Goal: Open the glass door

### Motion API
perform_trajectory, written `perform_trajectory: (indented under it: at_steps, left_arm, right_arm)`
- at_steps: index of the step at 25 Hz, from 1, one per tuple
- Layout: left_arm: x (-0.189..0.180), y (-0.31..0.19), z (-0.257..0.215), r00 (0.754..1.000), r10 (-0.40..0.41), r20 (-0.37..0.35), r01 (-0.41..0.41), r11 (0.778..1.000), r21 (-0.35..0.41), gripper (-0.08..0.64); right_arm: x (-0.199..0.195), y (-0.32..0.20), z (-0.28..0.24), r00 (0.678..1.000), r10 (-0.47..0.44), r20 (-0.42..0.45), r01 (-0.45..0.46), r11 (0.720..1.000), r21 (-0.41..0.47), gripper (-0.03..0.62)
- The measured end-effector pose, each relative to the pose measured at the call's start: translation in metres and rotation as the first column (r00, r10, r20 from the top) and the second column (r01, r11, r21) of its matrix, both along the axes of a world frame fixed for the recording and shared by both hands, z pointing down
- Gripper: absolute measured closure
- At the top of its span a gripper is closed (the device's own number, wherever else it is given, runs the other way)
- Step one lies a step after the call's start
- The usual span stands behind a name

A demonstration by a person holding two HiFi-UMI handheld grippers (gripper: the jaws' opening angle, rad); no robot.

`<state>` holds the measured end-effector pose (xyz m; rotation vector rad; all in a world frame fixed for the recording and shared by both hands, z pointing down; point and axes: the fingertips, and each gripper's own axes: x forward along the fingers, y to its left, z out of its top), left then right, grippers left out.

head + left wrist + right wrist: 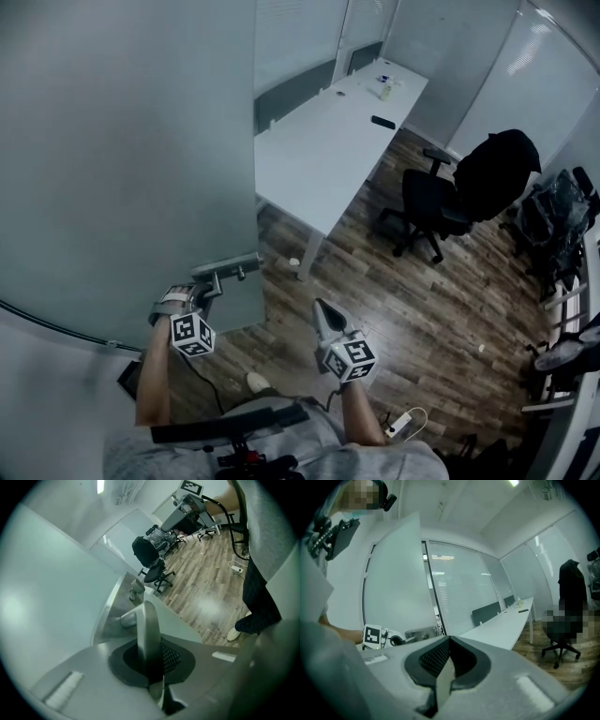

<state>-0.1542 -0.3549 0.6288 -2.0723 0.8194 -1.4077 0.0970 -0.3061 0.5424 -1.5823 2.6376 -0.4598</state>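
left gripper [151,660] is clamped on the door handle [144,620]; right gripper [449,654] is closed, empty. the glass door [122,141] seems partly open. next: pull it wider.

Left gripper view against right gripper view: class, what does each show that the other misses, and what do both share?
Only the left gripper view: a white shoe, a power strip on the floor, and the door handle close up, clamped in the left gripper. Only the right gripper view: slatted blinds. Both: the glass door, a black office chair, wood floor.
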Motion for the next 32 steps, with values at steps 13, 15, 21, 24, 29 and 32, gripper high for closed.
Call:
perform_trajectory:
  at_steps: [13, 15, 21, 24, 29, 32]
  left_arm:
    - [0.008, 0.042, 0.003, 0.999, 0.039, -0.001, -0.039, 0.999, -0.013, 0.548]
    - [0.01, 0.049, 0.003, 0.999, 0.05, 0.004, -0.05, 0.999, -0.012, 0.549]
    - [0.013, 0.071, 0.005, 0.998, 0.066, 0.016, -0.066, 0.998, -0.01, 0.55]
    - [0.016, 0.082, 0.005, 0.997, 0.069, 0.023, -0.069, 0.998, 0.001, 0.544]
    - [0.017, 0.106, 0.008, 0.996, 0.078, 0.036, -0.077, 0.997, -0.02, 0.537]
    - [0.019, 0.121, 0.007, 0.996, 0.082, 0.038, -0.081, 0.996, -0.024, 0.529]
  right_arm:
    - [0.019, 0.041, 0.009, 1.0, 0.007, 0.009, -0.007, 1.0, -0.017, 0.591]
    - [0.022, 0.047, 0.011, 1.0, 0.007, 0.009, -0.007, 1.0, -0.018, 0.591]
    - [0.028, 0.069, 0.013, 1.0, 0.008, 0.012, -0.008, 1.0, -0.017, 0.591]
    - [0.033, 0.083, 0.015, 1.0, 0.006, 0.007, -0.006, 1.0, -0.017, 0.591]
    - [0.042, 0.106, 0.019, 1.0, 0.008, 0.004, -0.007, 1.0, -0.028, 0.591]
    - [0.045, 0.118, 0.017, 1.0, 0.003, 0.003, -0.003, 1.0, -0.023, 0.591]
